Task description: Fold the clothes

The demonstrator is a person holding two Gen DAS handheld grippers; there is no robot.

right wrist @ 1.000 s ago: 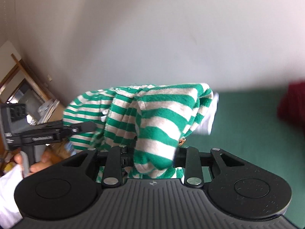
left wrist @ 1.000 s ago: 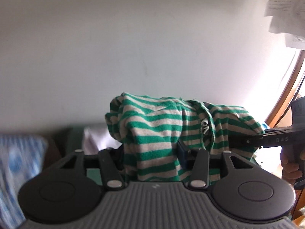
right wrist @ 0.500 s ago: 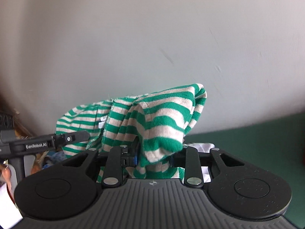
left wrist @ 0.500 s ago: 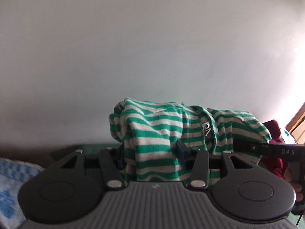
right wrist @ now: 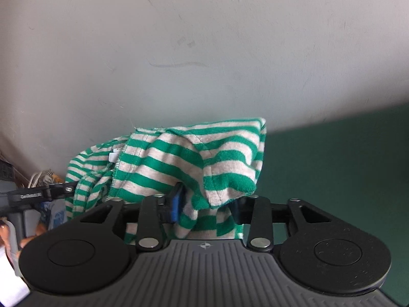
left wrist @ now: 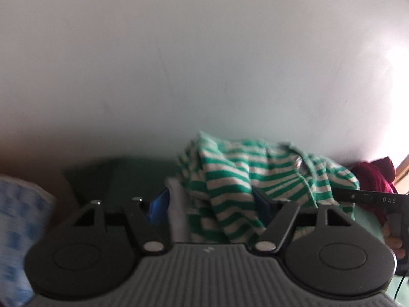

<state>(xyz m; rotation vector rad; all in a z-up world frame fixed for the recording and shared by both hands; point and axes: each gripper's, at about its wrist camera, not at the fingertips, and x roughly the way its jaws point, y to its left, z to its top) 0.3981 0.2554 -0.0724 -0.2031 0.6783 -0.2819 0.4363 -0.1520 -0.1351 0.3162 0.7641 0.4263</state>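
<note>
A green-and-white striped garment (left wrist: 242, 176) hangs bunched between both grippers, above a dark green surface (right wrist: 345, 158). My left gripper (left wrist: 212, 204) now stands open, its blue pads wide apart; the cloth lies against the right pad only. My right gripper (right wrist: 204, 204) is shut on a fold of the striped garment (right wrist: 194, 161), which drapes over its fingers. Each gripper shows at the edge of the other's view: the right one in the left wrist view (left wrist: 378, 199), the left one in the right wrist view (right wrist: 38, 194).
A plain pale wall (left wrist: 204, 64) fills the background. A dark red garment (left wrist: 373, 176) lies at the right. A blue-and-white checked cloth (left wrist: 18, 220) is at the left. A white cloth (left wrist: 176, 212) lies below the striped one. Clutter (right wrist: 43, 179) sits at the far left.
The left gripper's jaws have opened and let go of the striped garment, which now sags to its right. Both grippers have tilted lower, showing more green surface.
</note>
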